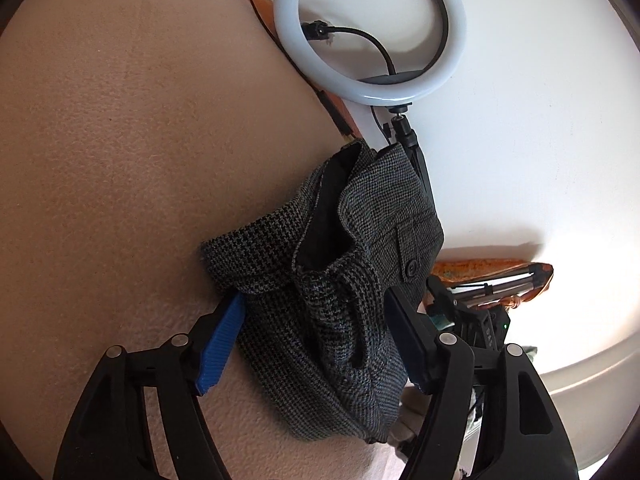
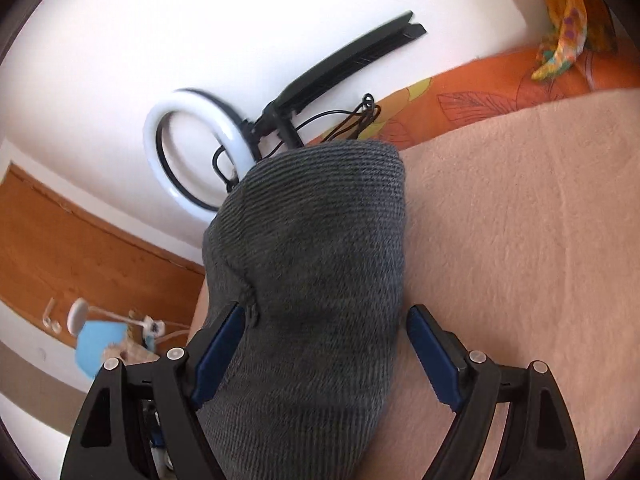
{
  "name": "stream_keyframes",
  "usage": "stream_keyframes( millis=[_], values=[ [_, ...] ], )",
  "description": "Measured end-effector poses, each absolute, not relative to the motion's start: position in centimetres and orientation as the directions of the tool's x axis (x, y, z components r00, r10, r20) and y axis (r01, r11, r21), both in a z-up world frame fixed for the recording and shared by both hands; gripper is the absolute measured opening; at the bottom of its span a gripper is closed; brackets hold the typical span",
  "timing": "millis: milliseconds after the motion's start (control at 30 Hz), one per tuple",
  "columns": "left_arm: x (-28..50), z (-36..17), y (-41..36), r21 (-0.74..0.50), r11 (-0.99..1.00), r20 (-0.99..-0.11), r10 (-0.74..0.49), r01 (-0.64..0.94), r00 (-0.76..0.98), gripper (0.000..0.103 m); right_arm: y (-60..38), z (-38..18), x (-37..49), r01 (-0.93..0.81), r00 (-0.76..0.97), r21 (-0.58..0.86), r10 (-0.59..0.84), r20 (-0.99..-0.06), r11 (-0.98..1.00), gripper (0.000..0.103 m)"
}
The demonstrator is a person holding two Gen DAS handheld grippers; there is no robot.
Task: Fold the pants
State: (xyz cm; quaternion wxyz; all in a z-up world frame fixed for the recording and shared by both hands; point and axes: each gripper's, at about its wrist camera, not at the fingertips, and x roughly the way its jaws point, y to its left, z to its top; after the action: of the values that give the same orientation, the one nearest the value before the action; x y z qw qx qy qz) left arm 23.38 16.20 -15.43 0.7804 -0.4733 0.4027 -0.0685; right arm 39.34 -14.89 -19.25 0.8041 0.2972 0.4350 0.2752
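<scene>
Two grippers sit over the same grey houndstooth wool pants (image 1: 332, 280), which lie bunched on a peach fleece blanket (image 1: 120, 160). My left gripper (image 1: 316, 320) has its blue-padded fingers (image 1: 222, 344) spread wide, the cloth mounded between them; the left pad touches a fold, but nothing is pinched. My right gripper (image 2: 326, 344) is likewise spread, with the grey fabric (image 2: 312, 272) rising between its fingers; the left pad (image 2: 218, 354) brushes a frayed seam, while the right one stands just apart from the cloth.

In the left wrist view, a white ring light (image 1: 370, 32) on a black stand (image 1: 418, 160) crowds the far side right behind the pants' waistband, its black cable (image 1: 372, 40) looping through the ring. Near the right, a silver tripod (image 1: 496, 280) lies against orange patterned fabric (image 1: 472, 268).

The right wrist view shows an orange bedsheet (image 2: 480, 84) beyond the blanket's far edge and a brown wooden door (image 2: 80, 248) at left. Open blanket stretches to the left in the left wrist view and to the right in the right wrist view.
</scene>
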Motion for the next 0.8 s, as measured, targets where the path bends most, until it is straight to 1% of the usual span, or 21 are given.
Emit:
stream_keyframes(
  millis=[100,133,200,333,433,500,567,600,633,667,700,733,767,800],
  values=[
    [22.0,-15.5,16.7,-0.771,0.565,-0.587,-0.45,-0.295,0.673,0.072,-14.4,-19.1,39.8,-0.206,0.463,0.706,0.703,-0.539,0.677,0.083],
    [21.8,-15.6,17.0,-0.78,0.555,-0.573,-0.448,-0.289,0.686,0.072,-14.2,-19.1,39.8,-0.219,0.458,0.698,0.703,-0.544,0.682,0.083],
    [22.0,-15.5,17.0,-0.773,0.562,-0.578,-0.435,-0.294,0.69,0.072,-13.7,-19.1,39.8,-0.252,0.446,0.678,0.704,-0.552,0.691,0.083],
    [23.1,-15.5,16.6,-0.767,0.573,-0.576,-0.415,-0.29,0.704,0.073,-13.7,-19.1,40.0,-0.255,0.439,0.696,0.722,-0.535,0.671,0.083],
    [24.1,-15.3,15.7,-0.763,0.584,-0.578,-0.427,-0.275,0.696,0.081,-13.2,-19.1,40.6,-0.255,0.433,0.703,0.728,-0.532,0.664,0.083],
    [24.3,-15.2,15.2,-0.759,0.594,-0.581,-0.433,-0.267,0.689,0.082,-13.0,-19.1,40.7,-0.251,0.435,0.701,0.725,-0.535,0.668,0.083],
    [24.3,-15.2,14.9,-0.752,0.607,-0.581,-0.425,-0.258,0.695,0.082,-12.9,-19.1,40.9,-0.247,0.435,0.705,0.726,-0.532,0.664,0.08],
    [24.7,-15.2,14.8,-0.749,0.614,-0.581,-0.427,-0.25,0.693,0.082,-12.9,-19.3,41.1,-0.242,0.432,0.71,0.728,-0.532,0.662,0.076],
    [25.0,-15.1,14.7,-0.746,0.619,-0.582,-0.429,-0.245,0.69,0.082,-12.8,-19.3,41.2,-0.238,0.432,0.709,0.727,-0.534,0.663,0.069],
    [25.3,-15.2,14.7,-0.749,0.616,-0.579,-0.433,-0.242,0.691,0.08,-12.7,-19.5,41.3,-0.229,0.43,0.714,0.727,-0.535,0.661,0.067],
    [25.7,-15.3,14.8,-0.751,0.613,-0.577,-0.429,-0.246,0.695,0.072,-12.8,-19.5,41.4,-0.223,0.432,0.718,0.727,-0.534,0.66,0.063],
    [25.9,-15.5,14.9,-0.754,0.606,-0.578,-0.427,-0.254,0.696,0.067,-12.8,-19.5,41.4,-0.216,0.433,0.723,0.728,-0.532,0.657,0.06],
    [26.0,-15.8,15.0,-0.765,0.591,-0.57,-0.434,-0.257,0.698,0.058,-12.8,-19.5,41.3,-0.212,0.434,0.723,0.726,-0.533,0.658,0.056],
    [26.2,-16.1,15.1,-0.774,0.58,-0.563,-0.448,-0.254,0.694,0.054,-12.7,-19.3,41.2,-0.213,0.436,0.719,0.723,-0.536,0.661,0.05]
  ],
)
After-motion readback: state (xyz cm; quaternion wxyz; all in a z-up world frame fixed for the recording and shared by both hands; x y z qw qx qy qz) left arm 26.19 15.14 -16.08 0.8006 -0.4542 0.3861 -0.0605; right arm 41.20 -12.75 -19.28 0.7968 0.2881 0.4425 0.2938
